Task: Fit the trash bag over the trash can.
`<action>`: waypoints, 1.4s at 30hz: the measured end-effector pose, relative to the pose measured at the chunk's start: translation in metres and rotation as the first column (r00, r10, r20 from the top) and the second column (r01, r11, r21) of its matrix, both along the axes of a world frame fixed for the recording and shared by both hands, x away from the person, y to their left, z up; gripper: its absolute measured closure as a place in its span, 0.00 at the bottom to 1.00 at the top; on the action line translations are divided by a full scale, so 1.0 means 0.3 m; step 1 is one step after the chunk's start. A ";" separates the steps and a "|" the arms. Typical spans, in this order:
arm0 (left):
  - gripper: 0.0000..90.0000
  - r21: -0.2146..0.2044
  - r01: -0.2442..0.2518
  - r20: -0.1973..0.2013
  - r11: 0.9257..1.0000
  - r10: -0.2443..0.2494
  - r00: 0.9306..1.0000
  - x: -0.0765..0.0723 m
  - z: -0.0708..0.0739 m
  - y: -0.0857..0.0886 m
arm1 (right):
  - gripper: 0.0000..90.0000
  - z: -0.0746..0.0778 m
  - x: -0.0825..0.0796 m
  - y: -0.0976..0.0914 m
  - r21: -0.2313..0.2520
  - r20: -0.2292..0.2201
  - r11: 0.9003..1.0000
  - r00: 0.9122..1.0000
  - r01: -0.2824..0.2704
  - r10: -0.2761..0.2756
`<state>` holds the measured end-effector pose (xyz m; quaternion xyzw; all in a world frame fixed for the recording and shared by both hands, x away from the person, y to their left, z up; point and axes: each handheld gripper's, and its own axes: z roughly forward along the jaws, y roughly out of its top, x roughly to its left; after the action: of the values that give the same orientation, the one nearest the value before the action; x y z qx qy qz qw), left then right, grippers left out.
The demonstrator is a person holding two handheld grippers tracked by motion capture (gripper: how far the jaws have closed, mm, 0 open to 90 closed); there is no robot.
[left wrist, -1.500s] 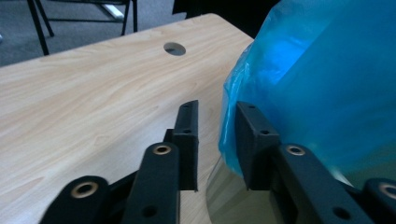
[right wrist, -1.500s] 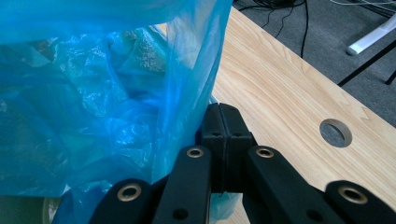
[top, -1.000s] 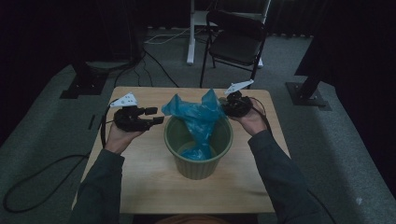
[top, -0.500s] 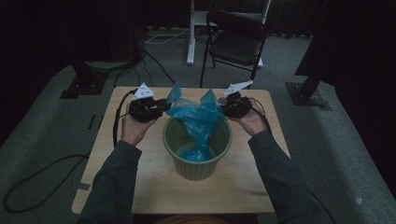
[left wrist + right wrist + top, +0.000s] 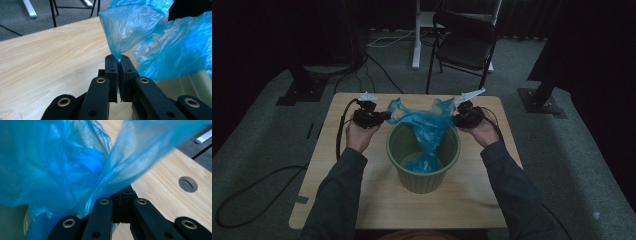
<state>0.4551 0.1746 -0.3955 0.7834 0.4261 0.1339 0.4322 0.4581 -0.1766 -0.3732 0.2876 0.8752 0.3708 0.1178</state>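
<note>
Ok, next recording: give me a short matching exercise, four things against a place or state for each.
Things:
1. left gripper
2. blue bag
3. green bin
4. black chair

Places or states:
A. on the floor beyond the table
B. hanging partly into the bin
C. shut on the bag's edge
D. standing at the table's middle

Pairs: 1-C, 2-B, 3-D, 4-A

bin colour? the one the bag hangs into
Pale green bin, with a blue plastic bag hanging into it. Best seen in the high view.
</note>
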 end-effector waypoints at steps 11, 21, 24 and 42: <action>0.97 -0.017 0.022 0.006 1.000 -0.022 1.000 -0.009 0.012 -0.004 | 0.74 0.019 -0.029 -0.050 0.011 0.050 0.999 0.998 0.043 -0.043; 0.97 -0.021 0.025 0.006 0.999 -0.025 1.000 -0.008 0.015 -0.004 | 0.68 0.087 -0.082 -0.131 0.063 0.118 0.995 0.989 0.083 -0.090; 0.97 -0.020 0.029 0.008 0.999 -0.029 1.000 -0.007 0.018 -0.006 | 0.70 0.083 -0.080 -0.129 0.056 0.112 0.995 0.990 0.079 -0.085; 0.98 -0.019 0.010 0.009 1.000 -0.010 1.000 -0.010 0.016 0.017 | 0.59 0.107 -0.077 -0.196 0.169 0.153 0.972 0.970 0.162 -0.188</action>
<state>0.4521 0.1796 -0.3907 0.7808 0.4215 0.1311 0.4421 0.4350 -0.2354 -0.3411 0.3398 0.8017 0.4489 0.2006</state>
